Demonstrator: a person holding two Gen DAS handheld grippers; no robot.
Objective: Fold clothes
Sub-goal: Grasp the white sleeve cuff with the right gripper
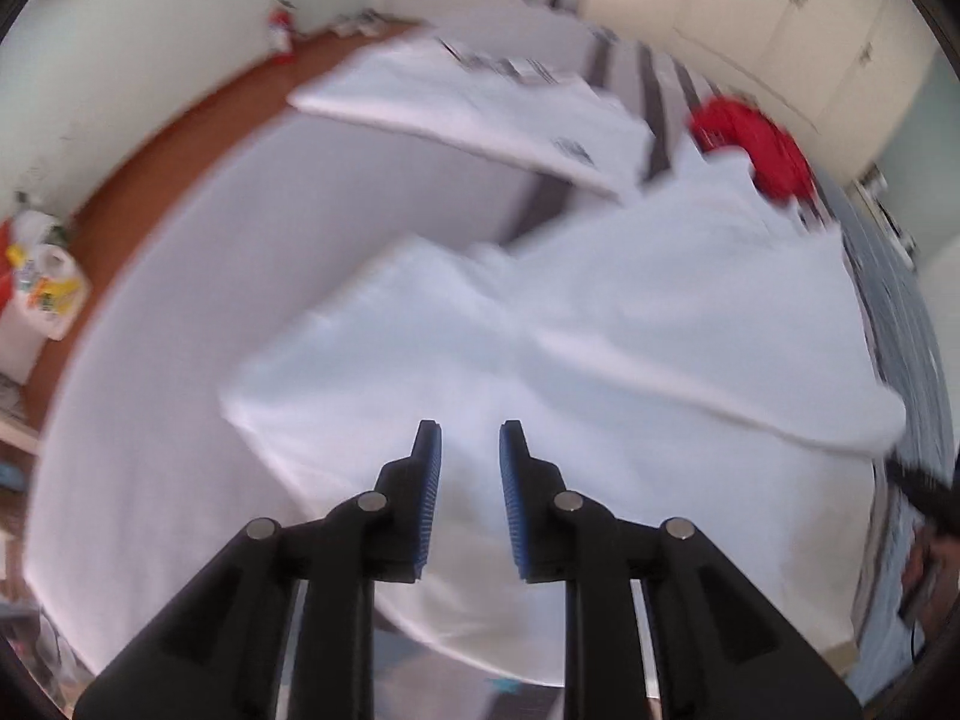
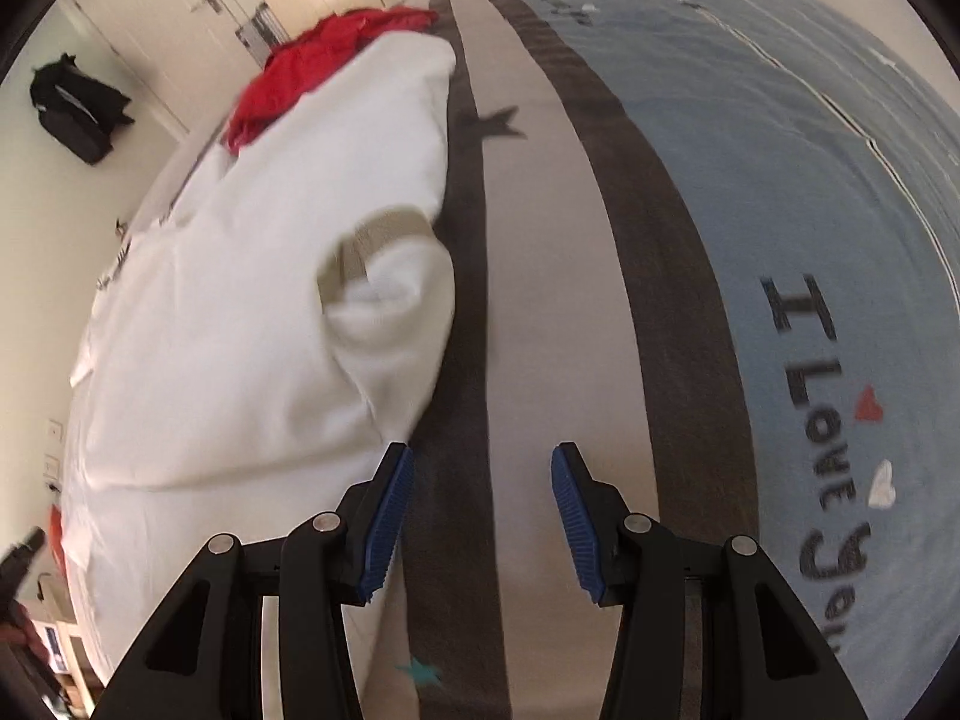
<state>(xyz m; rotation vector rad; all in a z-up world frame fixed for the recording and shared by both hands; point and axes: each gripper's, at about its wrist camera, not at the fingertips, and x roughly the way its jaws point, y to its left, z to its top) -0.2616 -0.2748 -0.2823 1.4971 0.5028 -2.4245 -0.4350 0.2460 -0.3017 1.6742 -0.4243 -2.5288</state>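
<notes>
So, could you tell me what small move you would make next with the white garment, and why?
Probably bring the right gripper left and down onto the white garment at its near edge. Its jaws stand open over the striped bedspread with nothing between them, just beside that edge. The left gripper also hangs open and empty above the cloth, which lies partly folded, one flap turned over.
</notes>
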